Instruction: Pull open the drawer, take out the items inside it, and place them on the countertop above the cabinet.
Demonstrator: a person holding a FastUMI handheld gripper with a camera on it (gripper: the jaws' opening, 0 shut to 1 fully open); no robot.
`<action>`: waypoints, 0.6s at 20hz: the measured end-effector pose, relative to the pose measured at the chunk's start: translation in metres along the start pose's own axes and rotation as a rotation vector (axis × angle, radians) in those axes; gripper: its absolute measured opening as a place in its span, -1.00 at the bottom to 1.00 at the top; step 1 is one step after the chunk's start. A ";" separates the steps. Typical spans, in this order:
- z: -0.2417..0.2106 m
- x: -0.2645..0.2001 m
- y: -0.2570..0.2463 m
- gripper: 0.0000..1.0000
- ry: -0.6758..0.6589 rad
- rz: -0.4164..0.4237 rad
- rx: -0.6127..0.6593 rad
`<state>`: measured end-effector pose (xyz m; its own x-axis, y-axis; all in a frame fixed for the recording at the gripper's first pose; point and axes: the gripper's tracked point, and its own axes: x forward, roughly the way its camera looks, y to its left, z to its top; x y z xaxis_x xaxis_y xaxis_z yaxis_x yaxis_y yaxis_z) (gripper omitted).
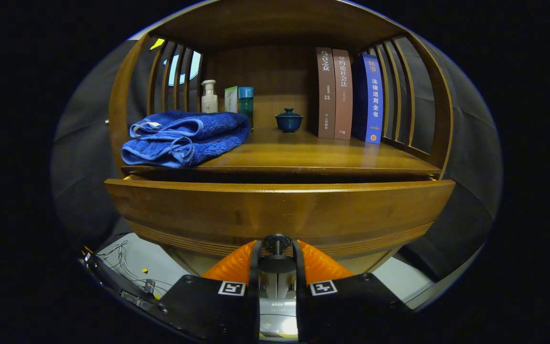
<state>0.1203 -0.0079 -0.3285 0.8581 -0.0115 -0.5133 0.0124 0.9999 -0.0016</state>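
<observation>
A wooden cabinet fills the view, with its drawer front (280, 210) standing a little out from the countertop (313, 155) above it; a dark gap runs along the drawer's top edge and the inside is hidden. My gripper (277, 249) is shut on the small dark drawer knob (277, 242), with a finger pressing on each side of its stem. A folded blue towel (186, 138) lies on the countertop's left part, overhanging its front edge a little.
At the back of the countertop stand a white pump bottle (209, 97), a green box (230, 99), a teal bottle (246, 104), a small dark lidded cup (289, 120) and three upright books (349, 95). Slatted wooden sides enclose the shelf. Cables (127, 267) lie on the floor at lower left.
</observation>
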 end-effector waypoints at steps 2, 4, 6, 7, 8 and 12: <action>-0.006 -0.014 -0.001 -0.32 0.007 0.004 0.007; -0.013 -0.030 -0.001 -0.32 0.014 0.010 0.015; -0.020 -0.044 -0.001 -0.32 0.022 0.013 0.013; -0.022 -0.051 -0.001 -0.32 0.029 0.015 0.013; -0.025 -0.058 -0.001 -0.32 0.034 0.019 0.018; -0.037 -0.083 -0.002 -0.32 0.051 0.028 0.026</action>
<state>0.0296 -0.0083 -0.3178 0.8308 0.0172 -0.5563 0.0027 0.9994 0.0348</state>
